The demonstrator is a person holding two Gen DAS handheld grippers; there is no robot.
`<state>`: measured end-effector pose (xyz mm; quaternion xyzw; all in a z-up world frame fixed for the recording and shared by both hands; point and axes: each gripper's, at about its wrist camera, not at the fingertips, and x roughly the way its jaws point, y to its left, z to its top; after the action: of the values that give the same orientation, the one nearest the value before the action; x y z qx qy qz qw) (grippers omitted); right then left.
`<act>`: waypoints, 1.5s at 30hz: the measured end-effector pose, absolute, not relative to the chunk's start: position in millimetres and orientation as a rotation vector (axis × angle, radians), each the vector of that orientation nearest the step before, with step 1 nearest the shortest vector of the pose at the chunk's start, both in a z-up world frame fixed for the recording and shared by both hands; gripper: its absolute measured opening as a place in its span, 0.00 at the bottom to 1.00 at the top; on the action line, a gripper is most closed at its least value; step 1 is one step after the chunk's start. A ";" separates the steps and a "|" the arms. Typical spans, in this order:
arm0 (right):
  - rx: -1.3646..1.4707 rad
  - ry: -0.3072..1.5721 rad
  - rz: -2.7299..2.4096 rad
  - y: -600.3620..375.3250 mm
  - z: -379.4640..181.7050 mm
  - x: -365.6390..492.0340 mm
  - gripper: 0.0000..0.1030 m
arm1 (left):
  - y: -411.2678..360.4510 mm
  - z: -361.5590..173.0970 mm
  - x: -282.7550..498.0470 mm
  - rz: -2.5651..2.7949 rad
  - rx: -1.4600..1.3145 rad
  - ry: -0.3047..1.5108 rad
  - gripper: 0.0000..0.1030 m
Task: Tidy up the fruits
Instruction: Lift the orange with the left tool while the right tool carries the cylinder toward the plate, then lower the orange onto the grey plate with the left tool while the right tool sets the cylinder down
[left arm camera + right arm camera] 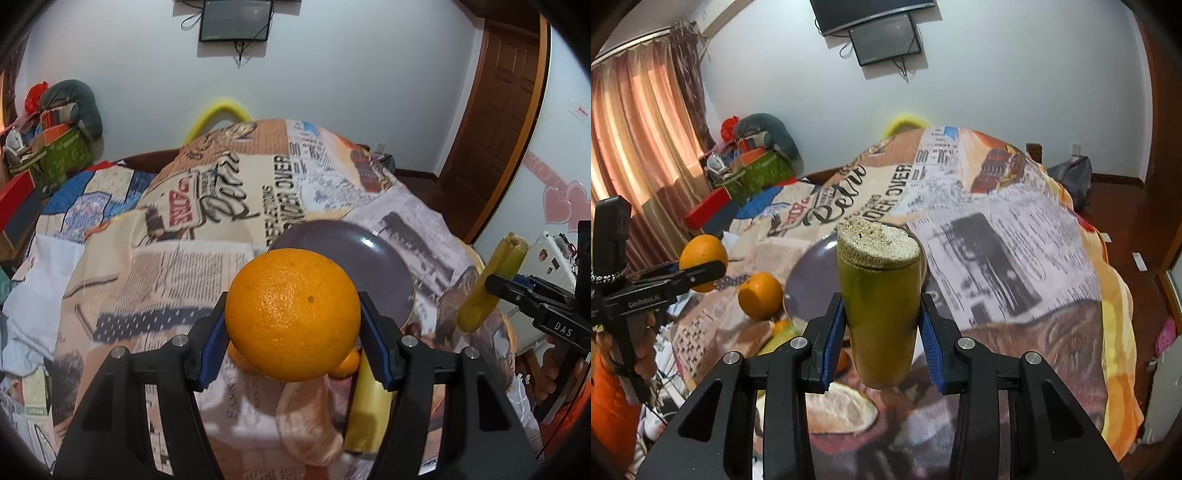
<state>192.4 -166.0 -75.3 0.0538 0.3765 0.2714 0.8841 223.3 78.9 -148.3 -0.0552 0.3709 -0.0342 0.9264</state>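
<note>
While both grippers are loaded and held up over the patterned blanket, each fruit asks for its own sort of grip. An orange sits between the blue pads of the left gripper, which close on its widest part at a middling spread; it looks firm, fairly heavy and round, with a pebbled skin that should give some friction — though a ball held at two points can roll out if the pads drift off the middle, so a hold at the widest girth seems right. A green piece of sugarcane (its cut end pale and fibrous, facing the camera) stands upright in the right gripper, whose pads clamp its sides quite narrowly, about midway down. It looks stiff and hard, with a smooth, waxy skin that may slip lengthwise, so a squeeze across the middle probably serves best and is unlikely to crush it. Both fruits hang in the air just in front of a purple plate lying on the blanket, which I take to be their likely destination. Another orange rests on the blanket beside the plate — it would handle like the first. A yellow fruit lies low under the left gripper, too blurred to name.
</note>
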 end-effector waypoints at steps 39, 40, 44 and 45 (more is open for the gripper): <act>0.028 0.871 0.628 -101.3 -117.9 276.4 0.35 | 69.8 -205.3 328.7 -0.086 -0.092 0.863 0.62; 0.028 0.875 0.629 -99.5 -119.2 278.7 0.35 | 69.6 -207.2 330.7 -0.087 -0.092 0.870 0.62; 0.021 0.893 0.630 -93.1 -125.8 286.7 0.35 | 70.2 -212.6 338.2 -0.089 -0.095 0.890 0.62; 0.016 0.900 0.628 -91.6 -128.1 288.1 0.35 | 70.2 -213.5 339.8 -0.086 -0.095 0.894 0.62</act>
<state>288.1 -91.6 -128.1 0.0076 0.4279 0.2984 0.8531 339.8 70.2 -213.5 -0.0457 0.4319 -0.0417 0.8998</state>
